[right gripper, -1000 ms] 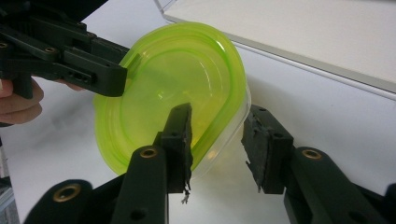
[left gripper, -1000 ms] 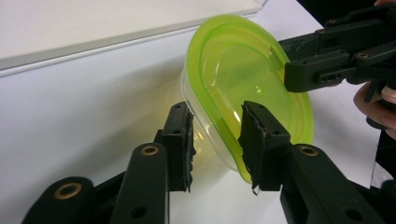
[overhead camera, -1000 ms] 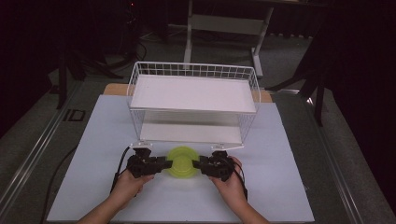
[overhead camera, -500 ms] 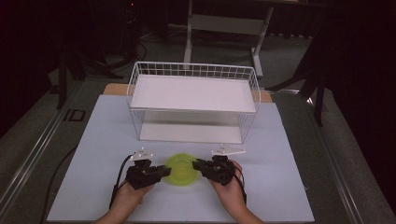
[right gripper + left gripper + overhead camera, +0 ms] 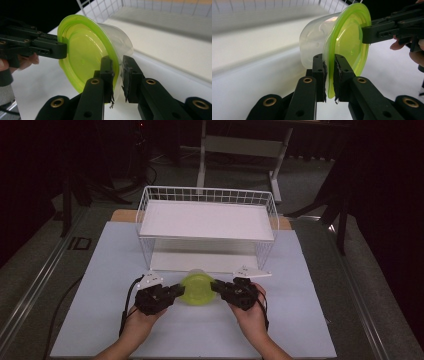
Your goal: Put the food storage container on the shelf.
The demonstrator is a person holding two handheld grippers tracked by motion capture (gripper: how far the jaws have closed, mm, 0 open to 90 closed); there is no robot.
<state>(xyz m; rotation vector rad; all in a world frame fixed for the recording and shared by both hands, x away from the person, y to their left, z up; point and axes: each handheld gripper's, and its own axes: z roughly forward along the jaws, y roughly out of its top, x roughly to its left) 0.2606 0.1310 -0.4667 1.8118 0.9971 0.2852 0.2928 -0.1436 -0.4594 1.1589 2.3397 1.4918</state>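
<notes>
In front of the white wire rack point(image 5: 207, 215), above the white table point(image 5: 305, 320), a clear plastic container point(image 5: 196, 289) with a yellow-green lid point(image 5: 348, 47) is held between the two grippers. It is turned on its side, so the lid faces toward the person and the clear body points toward the rack. The left gripper point(image 5: 172, 293) is clamped on the lid's rim at one side; in the left gripper view its pads point(image 5: 323, 75) press on the green edge. The right gripper point(image 5: 216, 287) is clamped on the opposite side of the rim, and its jaws have just been closing on it. On the dark floor mat left of the table the white letters "ID" point(image 5: 79, 243) can be read. No label or brand is visible on the container.
</notes>
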